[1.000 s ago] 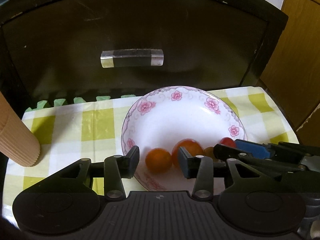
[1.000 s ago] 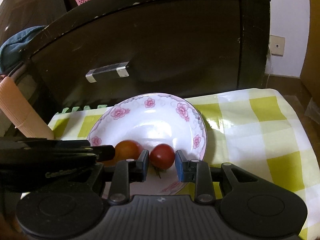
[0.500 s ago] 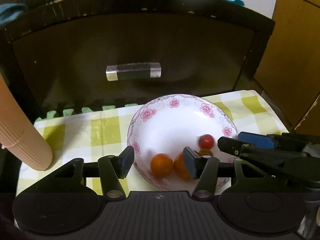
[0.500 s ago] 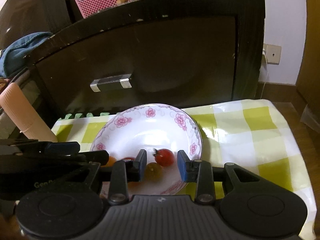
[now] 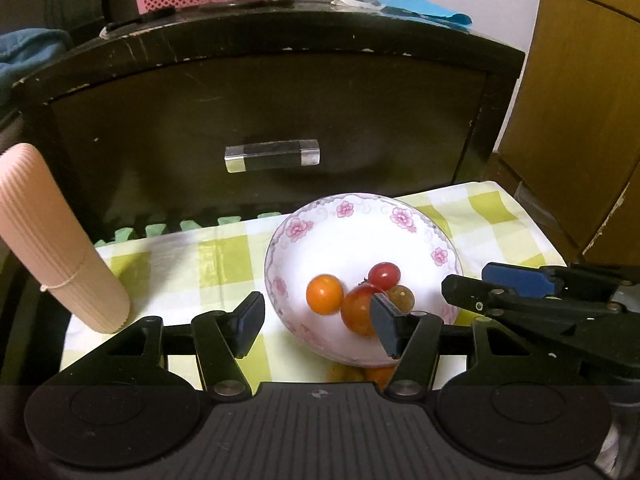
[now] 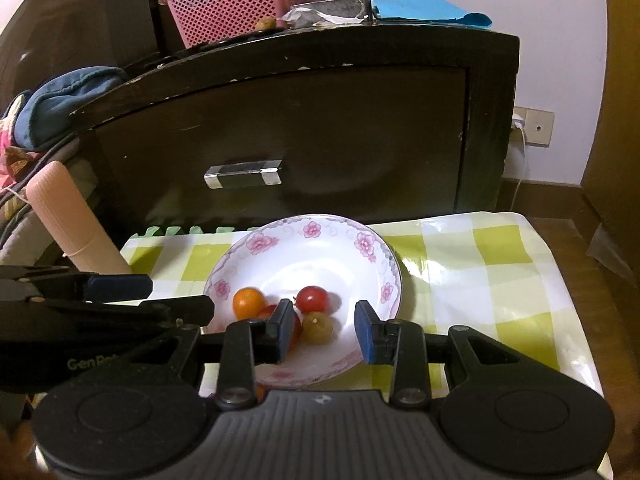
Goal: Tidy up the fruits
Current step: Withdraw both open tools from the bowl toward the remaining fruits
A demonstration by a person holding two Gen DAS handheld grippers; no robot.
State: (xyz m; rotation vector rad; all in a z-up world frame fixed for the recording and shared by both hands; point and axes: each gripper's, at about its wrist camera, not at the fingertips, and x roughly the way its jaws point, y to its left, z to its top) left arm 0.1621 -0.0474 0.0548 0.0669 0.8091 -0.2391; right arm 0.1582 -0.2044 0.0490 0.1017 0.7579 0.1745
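**Four fruits sit in the bowl, both jaws apart**

Ahead of the empty left gripper [image 5: 316,326] and right gripper [image 6: 325,330], the white floral porcelain bowl [image 5: 360,216] holds four small fruits. Only the left view shows orange fruit [image 5: 378,374] under the bowl's near rim. Both grippers have pulled back since earlier.

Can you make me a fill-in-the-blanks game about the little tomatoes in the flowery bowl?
1. The flowery bowl holds ____ small tomatoes.
2. The cloth under the bowl has green and ____ checks.
3. The basket on the dark cabinet is ____.
4. Both the left hand-held gripper and the right hand-held gripper have their jaws ____.

Missing words: four; white; pink; open
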